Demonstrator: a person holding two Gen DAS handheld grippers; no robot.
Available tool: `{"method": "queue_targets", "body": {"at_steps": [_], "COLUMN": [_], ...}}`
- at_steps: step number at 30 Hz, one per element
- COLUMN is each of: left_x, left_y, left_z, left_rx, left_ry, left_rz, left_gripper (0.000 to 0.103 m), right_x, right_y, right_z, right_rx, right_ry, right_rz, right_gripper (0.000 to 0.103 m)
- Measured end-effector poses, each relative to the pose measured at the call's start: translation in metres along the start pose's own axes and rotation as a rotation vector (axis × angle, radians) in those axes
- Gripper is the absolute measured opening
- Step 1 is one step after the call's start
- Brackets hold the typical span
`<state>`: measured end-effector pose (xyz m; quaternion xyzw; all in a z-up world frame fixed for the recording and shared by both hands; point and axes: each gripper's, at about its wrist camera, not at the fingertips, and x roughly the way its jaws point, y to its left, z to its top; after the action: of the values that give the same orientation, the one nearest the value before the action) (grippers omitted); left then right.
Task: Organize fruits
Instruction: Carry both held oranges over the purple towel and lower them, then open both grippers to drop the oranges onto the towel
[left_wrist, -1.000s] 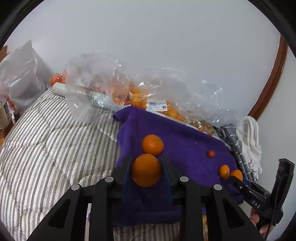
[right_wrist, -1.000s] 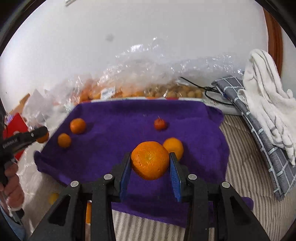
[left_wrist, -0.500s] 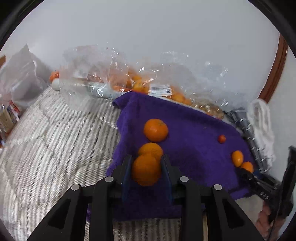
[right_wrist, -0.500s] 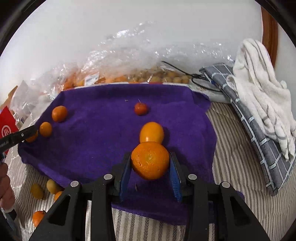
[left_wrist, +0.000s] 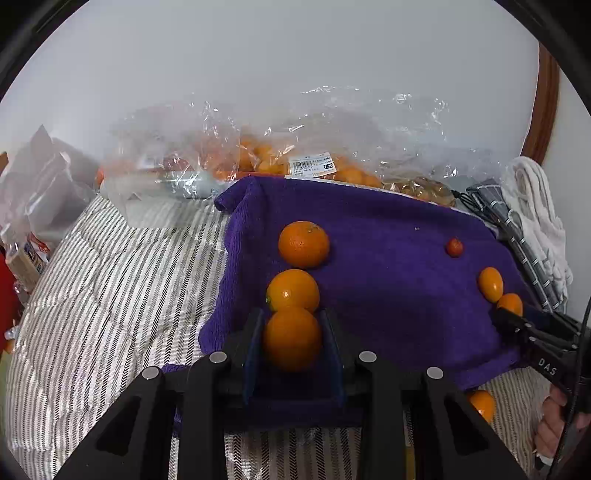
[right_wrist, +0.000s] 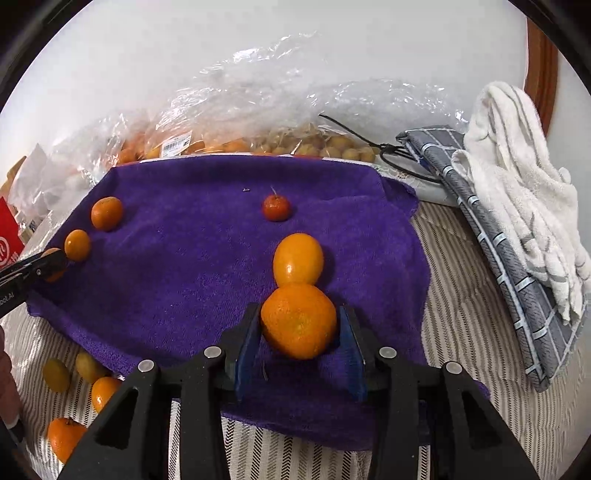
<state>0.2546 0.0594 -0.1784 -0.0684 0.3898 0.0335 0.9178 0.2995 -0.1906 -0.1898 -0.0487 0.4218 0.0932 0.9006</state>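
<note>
Purple towel (right_wrist: 192, 258) lay over the striped bedding (left_wrist: 92, 295). L gripper (left_wrist: 292, 341) clamped an orange (left_wrist: 292, 338) at the towel's near-left edge, touching a second orange (left_wrist: 293, 290) just beyond. R gripper (right_wrist: 298, 325) gripped a mandarin (right_wrist: 298, 320) (jaws snug on both sides) w/ a smoother fruit (right_wrist: 298, 259) right behind it.

The towel (right_wrist: 207, 266) lies on the striped bed cover (left_wrist: 92, 295). On the towel, one orange (right_wrist: 298, 259) sits just behind the mandarin (right_wrist: 299, 320) between the right gripper (right_wrist: 299, 332) fingers. A small round fruit (right_wrist: 275, 206) lies further behind. Two oranges (right_wrist: 106, 212) (right_wrist: 77, 244) lie near the towel's left edge. Behind the towel are plastic bags of fruit (right_wrist: 258, 122). Right of the towel lies a folded checked cloth (right_wrist: 495, 251) with a terry towel (right_wrist: 524, 177) on it. Before the towel's left corner, loose fruits (right_wrist: 88, 369) lie on the cover.
</note>
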Motion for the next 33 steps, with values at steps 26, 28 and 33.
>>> {"method": "queue_targets", "body": {"at_steps": [26, 28, 33], "left_x": [-0.023, -0.024, -0.035], "left_y": [0.003, 0.008, 0.017], "left_z": [0.000, 0.002, 0.008], "left_rx": [0.028, 0.005, -0.029], "left_ry": [-0.139, -0.142, -0.151], "left_rz": [0.031, 0.024, -0.016], "left_gripper": [0.046, 0.046, 0.046], "right_x": [-0.052, -0.066, -0.088], "right_y": [0.008, 0.011, 0.024], "right_z": [-0.002, -0.009, -0.032], "right_rx": [0.047, 0.046, 0.048], "right_ry": [-0.054, -0.059, -0.053], "right_rz": [0.059, 0.051, 0.127], "right_gripper": [0.055, 0.054, 0.054]}}
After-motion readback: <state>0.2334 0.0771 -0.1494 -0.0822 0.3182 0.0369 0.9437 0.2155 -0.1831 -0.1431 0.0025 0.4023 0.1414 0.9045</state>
